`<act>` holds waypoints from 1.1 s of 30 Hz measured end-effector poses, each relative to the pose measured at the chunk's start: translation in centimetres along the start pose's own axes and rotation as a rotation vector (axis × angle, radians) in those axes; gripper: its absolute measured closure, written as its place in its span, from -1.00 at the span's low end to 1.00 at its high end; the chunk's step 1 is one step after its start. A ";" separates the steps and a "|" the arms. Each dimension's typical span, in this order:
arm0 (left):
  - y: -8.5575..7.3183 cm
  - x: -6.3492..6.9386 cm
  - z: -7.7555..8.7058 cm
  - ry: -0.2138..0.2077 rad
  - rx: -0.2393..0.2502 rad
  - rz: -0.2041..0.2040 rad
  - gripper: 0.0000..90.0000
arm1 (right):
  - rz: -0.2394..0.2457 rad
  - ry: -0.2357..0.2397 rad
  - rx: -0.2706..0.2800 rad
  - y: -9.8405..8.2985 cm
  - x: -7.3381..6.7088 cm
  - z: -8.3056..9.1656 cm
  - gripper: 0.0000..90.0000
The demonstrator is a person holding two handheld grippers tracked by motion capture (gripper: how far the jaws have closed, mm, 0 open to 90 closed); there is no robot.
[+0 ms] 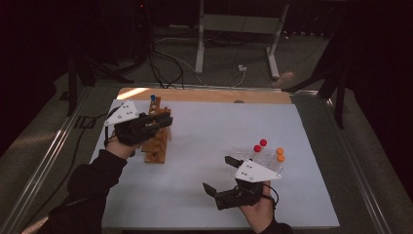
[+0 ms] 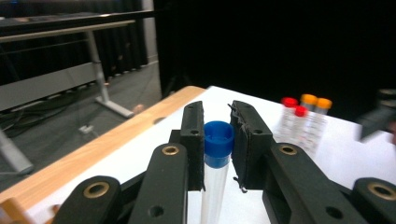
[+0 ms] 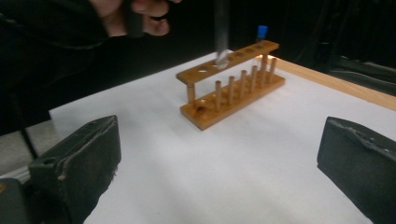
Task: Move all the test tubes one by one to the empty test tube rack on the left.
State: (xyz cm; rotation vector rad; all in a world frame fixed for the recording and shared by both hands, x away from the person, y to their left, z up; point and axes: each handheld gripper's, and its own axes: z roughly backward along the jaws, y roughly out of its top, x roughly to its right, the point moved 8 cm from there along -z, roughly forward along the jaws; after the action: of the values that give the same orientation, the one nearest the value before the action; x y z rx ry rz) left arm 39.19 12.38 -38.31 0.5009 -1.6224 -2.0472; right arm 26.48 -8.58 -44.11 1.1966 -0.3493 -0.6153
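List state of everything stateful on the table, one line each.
Left gripper: shut on the blue-capped tube.
Blue-capped tube: capped, held upright, its bottom end at the wooden rack's top holes in the right gripper view.
Right gripper: open, nothing between its fingers.
Wooden rack: upright on the table, a second blue-capped tube standing at its far end.
Red- and orange-capped tubes: capped, upright together.

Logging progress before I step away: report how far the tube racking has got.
Done: one blue-capped tube stands at the far end of the wooden tube rack. In hand: the left gripper holds another blue-capped clear tube above the rack. Left: red- and orange-capped tubes wait beside the open, empty right gripper.
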 end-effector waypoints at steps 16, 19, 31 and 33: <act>-0.4 -8.1 -1.1 0.198 -0.015 0.044 0.71 | 0.012 -0.016 0.010 -0.1 0.4 0.2 -1.00; -0.8 -9.5 -1.3 0.237 -0.021 0.056 0.71 | 0.016 -0.014 0.011 -0.1 0.4 0.2 -1.00; -2.2 -13.5 -2.6 0.342 -0.014 0.108 0.71 | 0.032 -0.004 0.003 -0.2 0.1 0.3 -1.00; -2.5 -13.8 -2.7 0.355 -0.017 0.110 0.71 | 0.030 0.000 0.004 -0.2 0.1 0.3 -1.00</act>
State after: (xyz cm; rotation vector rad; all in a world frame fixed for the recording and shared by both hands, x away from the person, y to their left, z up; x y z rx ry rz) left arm 51.67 18.61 -41.53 0.7076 -1.3878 -1.7713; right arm 26.32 -8.90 -44.17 1.1927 -0.3679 -0.5892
